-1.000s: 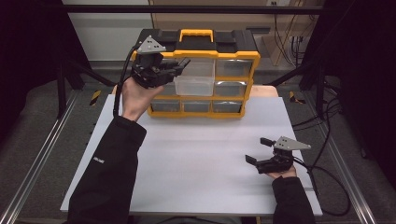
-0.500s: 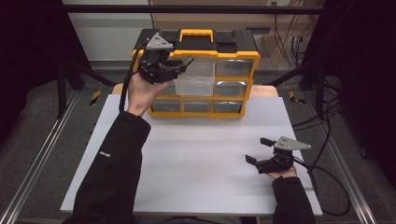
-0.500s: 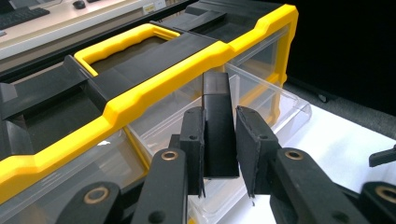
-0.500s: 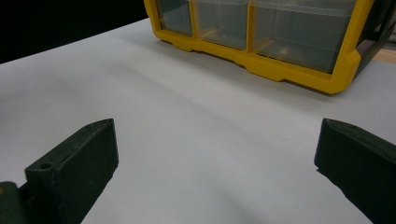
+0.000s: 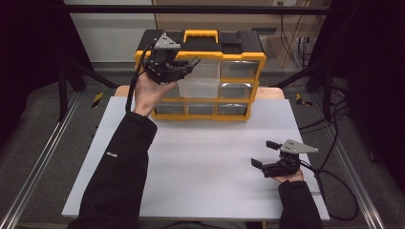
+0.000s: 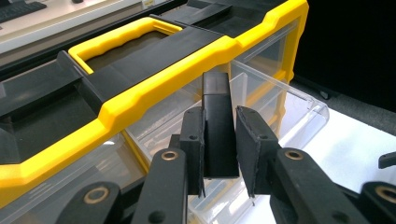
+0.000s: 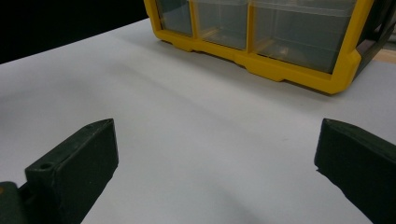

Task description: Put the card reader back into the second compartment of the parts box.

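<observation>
A yellow and black drawer cabinet (image 5: pixel 239 52) with clear drawers stands at the far edge of the white table. One clear drawer (image 5: pixel 200 86) in its upper row is pulled out. My left gripper (image 5: pixel 188 64) hovers at the cabinet's top left, above that drawer (image 6: pixel 299 107). It is shut on a slim black block (image 6: pixel 217 102), which stands upright between the pads over the drawer's opening. My right gripper (image 5: pixel 262 153) rests low over the table at the near right, and its jaws (image 7: pixel 215 154) stand wide open with nothing between them.
The cabinet's yellow carry handle (image 6: pixel 121 35) lies on its black top. Its bottom row of small drawers (image 7: pixel 280 70) faces the right gripper across bare white table (image 5: pixel 210 157). Cables trail off the table's right side (image 5: pixel 334 176).
My left gripper has shifted a little to the right along the cabinet's front with the black block still in it. The right gripper has stayed put.
</observation>
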Demonstrator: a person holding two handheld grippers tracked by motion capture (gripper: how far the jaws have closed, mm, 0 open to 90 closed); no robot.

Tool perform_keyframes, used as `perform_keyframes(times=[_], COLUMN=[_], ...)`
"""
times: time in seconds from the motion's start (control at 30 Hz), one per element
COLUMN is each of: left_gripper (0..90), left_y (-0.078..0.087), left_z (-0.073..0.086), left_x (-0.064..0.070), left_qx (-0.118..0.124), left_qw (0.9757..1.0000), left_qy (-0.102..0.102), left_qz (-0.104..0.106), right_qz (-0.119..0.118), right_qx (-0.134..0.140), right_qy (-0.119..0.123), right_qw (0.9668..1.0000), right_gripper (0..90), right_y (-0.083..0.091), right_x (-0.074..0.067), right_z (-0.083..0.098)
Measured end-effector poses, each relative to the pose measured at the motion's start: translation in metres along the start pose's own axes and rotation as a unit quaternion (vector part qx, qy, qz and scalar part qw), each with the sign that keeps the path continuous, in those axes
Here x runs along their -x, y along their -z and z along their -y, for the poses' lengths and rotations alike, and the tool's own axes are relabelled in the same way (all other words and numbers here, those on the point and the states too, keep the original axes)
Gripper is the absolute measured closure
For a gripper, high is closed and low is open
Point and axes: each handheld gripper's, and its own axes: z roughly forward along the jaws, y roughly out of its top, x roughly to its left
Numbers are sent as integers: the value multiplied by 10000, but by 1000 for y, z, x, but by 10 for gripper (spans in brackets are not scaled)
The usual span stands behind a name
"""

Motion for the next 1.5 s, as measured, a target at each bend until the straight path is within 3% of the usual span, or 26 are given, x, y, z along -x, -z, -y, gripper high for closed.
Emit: perform_keyframes(times=[0.9,1.4,1.5], left_gripper=[722,714,662], left_y=[-14,-16,-14], left_z=[8,10,10], left_x=[-2,-3,-3], left_qx=[-258,-253,-211], left_qw=[9996,9997,9997], left_qy=[-73,14,26], left_qz=[12,-17,-79], right_qz=[-1,-3,-3], right_qx=[-2,-1,6], right_qy=[0,4,0], right_qw=[10000,10000,10000], right_gripper=[1,1,1], right_y=[0,0,0], right_x=[0,0,0], right_z=[0,0,0])
